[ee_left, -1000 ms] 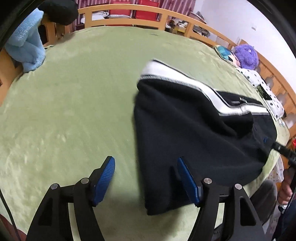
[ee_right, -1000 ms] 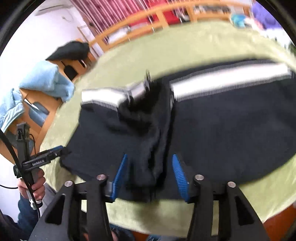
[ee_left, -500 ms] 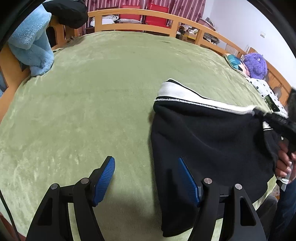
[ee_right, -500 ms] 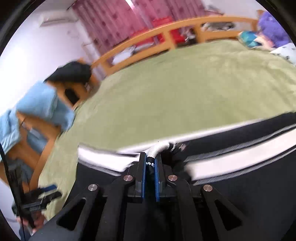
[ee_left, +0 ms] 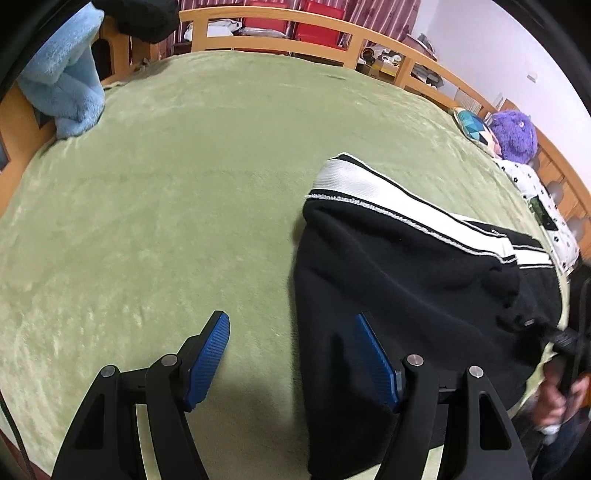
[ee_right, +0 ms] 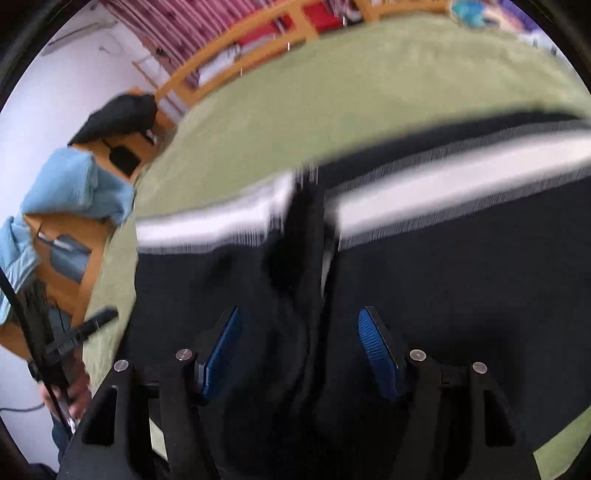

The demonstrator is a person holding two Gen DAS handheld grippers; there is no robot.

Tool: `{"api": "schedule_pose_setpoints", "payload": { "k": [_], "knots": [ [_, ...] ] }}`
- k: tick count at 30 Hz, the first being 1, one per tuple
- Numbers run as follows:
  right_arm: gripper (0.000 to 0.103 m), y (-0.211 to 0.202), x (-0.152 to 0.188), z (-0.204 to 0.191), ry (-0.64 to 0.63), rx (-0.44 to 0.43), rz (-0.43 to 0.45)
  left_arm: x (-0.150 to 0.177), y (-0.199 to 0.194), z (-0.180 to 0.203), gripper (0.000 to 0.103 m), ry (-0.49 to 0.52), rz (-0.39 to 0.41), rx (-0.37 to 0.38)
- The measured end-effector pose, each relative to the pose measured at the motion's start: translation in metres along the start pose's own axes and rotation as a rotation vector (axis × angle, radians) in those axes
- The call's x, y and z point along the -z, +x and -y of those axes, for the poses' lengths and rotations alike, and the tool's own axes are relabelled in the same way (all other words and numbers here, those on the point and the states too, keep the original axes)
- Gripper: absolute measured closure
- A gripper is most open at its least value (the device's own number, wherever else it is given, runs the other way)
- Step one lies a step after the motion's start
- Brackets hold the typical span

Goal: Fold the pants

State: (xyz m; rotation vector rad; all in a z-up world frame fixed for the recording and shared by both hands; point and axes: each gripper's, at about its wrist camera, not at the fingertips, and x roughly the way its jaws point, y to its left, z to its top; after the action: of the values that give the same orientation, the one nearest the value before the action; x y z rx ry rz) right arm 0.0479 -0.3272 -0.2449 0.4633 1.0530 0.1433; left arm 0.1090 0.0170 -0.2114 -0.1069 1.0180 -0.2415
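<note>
Black pants (ee_left: 399,280) with a white side stripe (ee_left: 369,192) lie folded on the green bed cover (ee_left: 166,206), at the right of the left wrist view. My left gripper (ee_left: 291,350) is open and empty, its right finger over the pants' left edge. In the blurred right wrist view the pants (ee_right: 443,288) fill the lower frame, with a bunched fold (ee_right: 299,258) in the middle. My right gripper (ee_right: 299,350) is open above that fold and holds nothing.
A light blue towel (ee_left: 66,92) hangs on the wooden bed rail (ee_left: 280,22) at the far left. A purple plush toy (ee_left: 513,134) and a spotted cloth (ee_left: 535,199) lie at the right edge. A dark garment (ee_right: 118,118) drapes over the rail.
My right gripper, shut on the pants' white-striped edge half a second ago, has opened and let go. The left gripper has stayed open and shifted slightly.
</note>
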Motion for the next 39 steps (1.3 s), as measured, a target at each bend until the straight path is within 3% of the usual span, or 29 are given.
{"api": "schedule_pose_setpoints", "payload": {
  "k": [2,3,5,8,10,13,15,16,19,23,26,30,32,34,35,37,39],
  "knots": [
    [0.037,0.01,0.006,-0.009,-0.019,0.014,0.035,0.001,-0.002,0.0,0.035,-0.013,0.001,0.019],
    [0.043,0.014,0.007,-0.016,-0.044,-0.006,0.025,0.001,-0.003,0.0,0.035,-0.016,0.002,0.026],
    [0.083,0.02,0.001,-0.029,-0.085,0.005,0.02,0.002,-0.003,-0.001,0.035,-0.024,0.003,0.028],
    [0.09,0.0,-0.014,-0.032,-0.121,-0.005,0.098,0.001,-0.002,-0.002,0.035,-0.043,-0.011,0.034],
    [0.092,-0.022,-0.028,-0.017,-0.081,-0.052,0.148,0.001,-0.004,-0.002,0.035,-0.055,-0.006,0.064],
    [0.091,-0.015,-0.038,0.003,-0.05,-0.01,0.099,0.001,0.001,0.002,0.035,-0.071,-0.004,0.108],
    [0.082,0.008,-0.031,0.011,-0.065,0.042,-0.007,-0.001,0.01,0.011,0.035,-0.061,-0.03,0.109],
    [0.072,0.012,-0.029,0.013,-0.072,0.054,-0.037,-0.002,0.014,0.014,0.035,-0.051,-0.037,0.102],
    [0.067,-0.002,-0.017,0.015,-0.115,0.059,-0.021,-0.008,0.023,0.022,0.035,-0.028,-0.04,0.083],
    [0.05,-0.047,-0.001,0.029,-0.083,0.073,0.067,-0.022,0.034,0.028,0.035,-0.021,-0.035,0.081],
    [0.047,-0.083,0.011,0.061,-0.002,0.139,0.13,-0.037,0.045,0.029,0.035,-0.023,-0.033,0.085],
    [0.045,-0.133,0.034,0.136,0.189,0.254,0.225,-0.04,0.07,0.027,0.035,-0.036,-0.096,0.074],
    [0.045,-0.145,0.043,0.172,0.303,0.228,0.256,-0.037,0.079,0.028,0.035,-0.032,-0.115,0.092],
    [0.045,-0.144,0.044,0.197,0.39,0.118,0.261,-0.036,0.084,0.03,0.035,-0.015,-0.125,0.097],
    [0.048,-0.142,0.044,0.202,0.409,0.105,0.255,-0.037,0.084,0.03,0.035,-0.003,-0.125,0.095],
    [0.056,-0.143,0.039,0.202,0.401,0.115,0.241,-0.038,0.085,0.028,0.035,-0.006,-0.125,0.101],
    [0.057,-0.157,0.04,0.201,0.377,0.153,0.274,-0.04,0.088,0.028,0.035,-0.01,-0.138,0.103]
  ]
}}
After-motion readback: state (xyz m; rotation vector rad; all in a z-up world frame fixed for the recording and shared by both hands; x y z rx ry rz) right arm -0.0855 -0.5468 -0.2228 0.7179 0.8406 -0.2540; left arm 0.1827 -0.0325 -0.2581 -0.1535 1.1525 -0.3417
